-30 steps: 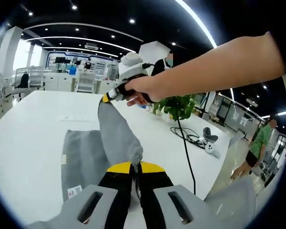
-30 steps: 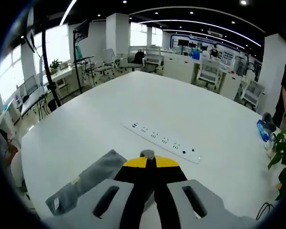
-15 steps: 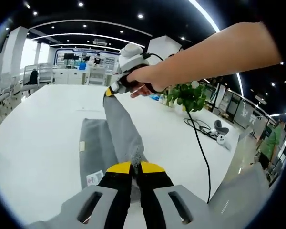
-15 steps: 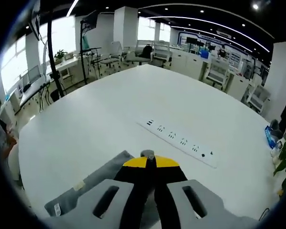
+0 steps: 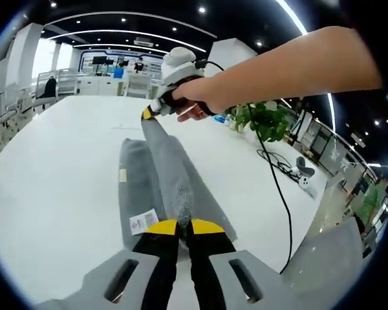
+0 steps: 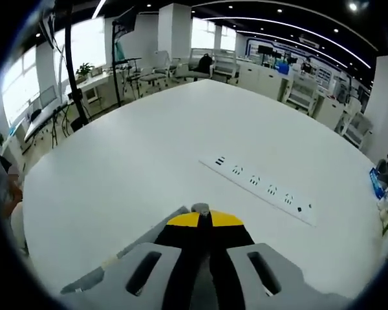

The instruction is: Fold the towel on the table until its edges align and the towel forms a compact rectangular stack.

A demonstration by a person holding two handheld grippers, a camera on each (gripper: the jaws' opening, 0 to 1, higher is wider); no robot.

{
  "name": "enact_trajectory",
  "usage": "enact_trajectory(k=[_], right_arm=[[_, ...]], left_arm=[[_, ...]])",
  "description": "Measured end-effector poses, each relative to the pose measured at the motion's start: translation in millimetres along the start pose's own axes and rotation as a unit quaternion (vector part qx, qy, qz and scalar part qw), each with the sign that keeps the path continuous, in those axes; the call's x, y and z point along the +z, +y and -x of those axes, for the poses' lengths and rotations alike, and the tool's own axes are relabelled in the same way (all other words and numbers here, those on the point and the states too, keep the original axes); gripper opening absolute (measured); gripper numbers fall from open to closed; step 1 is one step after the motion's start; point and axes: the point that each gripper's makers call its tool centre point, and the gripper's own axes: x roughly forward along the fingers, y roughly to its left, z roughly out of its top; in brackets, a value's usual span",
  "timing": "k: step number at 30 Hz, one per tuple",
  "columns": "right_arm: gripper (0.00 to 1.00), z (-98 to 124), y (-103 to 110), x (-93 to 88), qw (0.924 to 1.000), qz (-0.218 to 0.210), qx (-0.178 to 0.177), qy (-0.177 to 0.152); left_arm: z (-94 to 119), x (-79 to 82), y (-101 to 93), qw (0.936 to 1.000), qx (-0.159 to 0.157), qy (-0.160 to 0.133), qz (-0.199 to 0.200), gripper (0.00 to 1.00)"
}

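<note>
Looking along the left gripper (image 5: 183, 225), its two yellow-tipped jaws are pressed together on a near corner of the grey towel (image 5: 171, 177), which rises as a taut ridge from the jaws toward the far side. There the right gripper (image 5: 146, 113), held in a person's hand (image 5: 197, 103), pinches the towel's far corner, its tips closed on the cloth. The rest of the towel lies flat on the white table (image 5: 58, 161) below the lifted ridge, spreading to both sides, with a white label (image 5: 142, 221) at its near left edge. A black cable (image 5: 277, 187) runs across the table on the right, and a potted plant (image 5: 264, 120) stands far right.

In the right gripper view, the right gripper (image 6: 201, 213) has its jaws shut with a small bit of grey towel (image 6: 152, 234) caught at the tips; more towel spreads to the left below the jaws. A white power strip (image 6: 262, 188) lies farther out on the table (image 6: 136, 155), well apart from the towel.
</note>
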Motion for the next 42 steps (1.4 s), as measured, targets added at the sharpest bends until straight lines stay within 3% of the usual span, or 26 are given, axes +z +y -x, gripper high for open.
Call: enact_trajectory(k=[7, 12, 17, 23, 29, 34, 36, 38, 40, 41, 42], right_arm=[[0.01, -18.3, 7.9, -8.4, 0.9999, -0.003, 0.000, 0.010], [0.01, -24.8, 12.9, -16.0, 0.9996, 0.013, -0.009, 0.023], [0.02, -35.3, 22.3, -15.9, 0.9989, 0.043, 0.004, 0.019], [0.07, -40.6, 25.7, -20.0, 0.9991, 0.035, 0.019, 0.016], [0.25, -36.2, 29.1, -8.7, 0.9993, 0.007, 0.031, -0.021], [0.24, -30.4, 22.2, -3.0, 0.9985, -0.007, 0.036, -0.040], [0.25, -27.2, 20.9, -2.6, 0.9982, -0.012, 0.040, -0.043], [0.22, -27.4, 23.1, 0.6, 0.9972, -0.014, 0.052, -0.051], [0.04, -26.0, 34.8, -5.3, 0.9960, -0.013, 0.081, -0.034], [0.01, -25.0, 48.2, -16.0, 0.9937, -0.014, 0.111, -0.006], [0.00, -29.1, 47.7, -14.8, 0.9948, -0.013, 0.100, -0.016]], left_arm=[[-4.5, -16.8, 17.6, 0.9993, 0.009, 0.034, -0.014, 0.06], [-4.6, -23.5, 27.8, 0.9988, 0.013, 0.048, 0.001, 0.06], [-4.8, -34.5, 32.8, 0.9976, 0.010, 0.067, 0.014, 0.06], [-4.4, -41.5, 33.8, 0.9965, 0.003, 0.082, 0.020, 0.08], [1.9, -34.9, 37.9, 0.9973, 0.010, 0.071, 0.016, 0.12], [9.8, -26.5, 42.7, 0.9980, 0.026, 0.057, -0.005, 0.13], [13.9, -17.2, 46.3, 0.9983, 0.039, 0.037, -0.022, 0.13], [17.0, -11.1, 47.5, 0.9982, 0.047, 0.023, -0.028, 0.13], [17.4, -7.0, 48.2, 0.9979, 0.050, 0.012, -0.040, 0.13], [14.5, -8.6, 46.8, 0.9982, 0.042, 0.015, -0.041, 0.13], [12.7, -9.7, 43.6, 0.9985, 0.033, 0.018, -0.041, 0.13]])
